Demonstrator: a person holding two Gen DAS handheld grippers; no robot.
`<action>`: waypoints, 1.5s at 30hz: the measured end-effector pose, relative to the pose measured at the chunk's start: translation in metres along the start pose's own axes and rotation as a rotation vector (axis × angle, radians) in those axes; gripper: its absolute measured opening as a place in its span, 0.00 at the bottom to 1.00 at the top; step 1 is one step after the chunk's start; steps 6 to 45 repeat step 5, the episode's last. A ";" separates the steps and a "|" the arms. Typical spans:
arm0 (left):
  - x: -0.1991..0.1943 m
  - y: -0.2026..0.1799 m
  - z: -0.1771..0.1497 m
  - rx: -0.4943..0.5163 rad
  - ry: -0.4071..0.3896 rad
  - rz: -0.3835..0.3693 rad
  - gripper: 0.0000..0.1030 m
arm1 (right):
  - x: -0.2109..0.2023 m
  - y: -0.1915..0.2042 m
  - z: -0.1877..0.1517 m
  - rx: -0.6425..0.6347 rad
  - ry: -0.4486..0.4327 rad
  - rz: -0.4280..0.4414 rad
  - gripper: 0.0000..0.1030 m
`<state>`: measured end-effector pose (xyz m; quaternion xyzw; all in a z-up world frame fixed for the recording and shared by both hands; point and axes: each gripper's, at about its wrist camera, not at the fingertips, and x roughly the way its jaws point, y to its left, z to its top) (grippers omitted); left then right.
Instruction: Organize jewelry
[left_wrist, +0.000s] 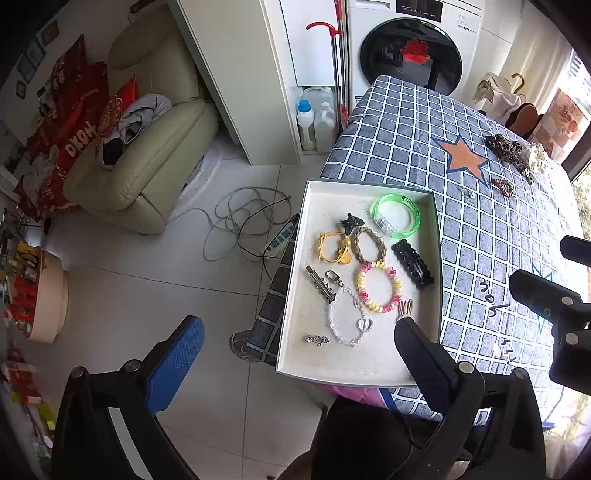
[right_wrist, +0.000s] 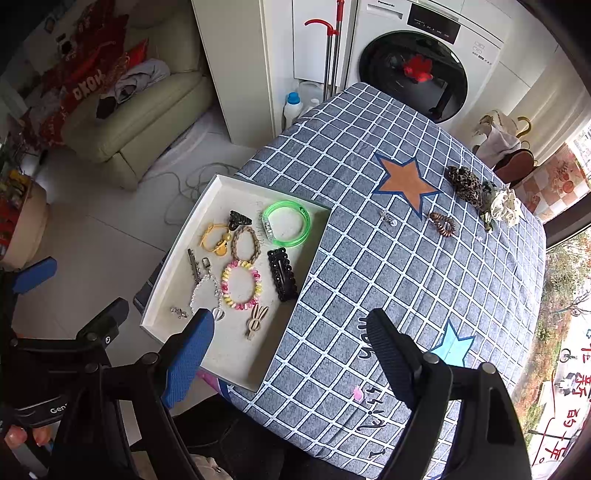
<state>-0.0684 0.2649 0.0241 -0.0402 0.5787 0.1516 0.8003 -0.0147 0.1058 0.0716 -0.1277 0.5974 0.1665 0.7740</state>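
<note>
A white tray (left_wrist: 295, 277) (right_wrist: 177, 254) sits at the left edge of the checked tablecloth (right_wrist: 369, 277). In it lie a green bangle (left_wrist: 397, 198) (right_wrist: 286, 205), a pink-and-yellow coil bracelet (left_wrist: 360, 282) (right_wrist: 226, 282), a black hair clip (left_wrist: 412, 264) (right_wrist: 282, 275), a clear bead bracelet (left_wrist: 334, 317), a rabbit pin (right_wrist: 256, 321) and other small pieces. Outside it lie a brown coil tie (right_wrist: 443, 223), a small silver earring (right_wrist: 388, 218), a leopard scrunchie (right_wrist: 465, 182) and a white scrunchie (right_wrist: 504, 205). My left gripper (left_wrist: 299, 354) hangs open above the tray's near-left corner. My right gripper (right_wrist: 291, 350) hangs open above the tray's near-right corner. Neither holds anything.
A small pink bit (right_wrist: 357, 393) lies near the table's front edge. Beyond the table stand a washing machine (right_wrist: 424, 66) and a red-handled mop (left_wrist: 336, 66). Cables (left_wrist: 240, 221) coil on the tiled floor beside a cream armchair (left_wrist: 147, 147).
</note>
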 end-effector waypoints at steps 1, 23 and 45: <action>0.000 0.000 0.000 0.000 -0.002 0.002 1.00 | 0.000 0.002 -0.001 -0.002 0.001 0.001 0.84; -0.001 0.001 0.000 0.003 -0.009 0.002 1.00 | 0.001 0.007 -0.003 -0.008 0.002 0.004 0.84; -0.001 0.001 0.000 0.003 -0.009 0.002 1.00 | 0.001 0.007 -0.003 -0.008 0.002 0.004 0.84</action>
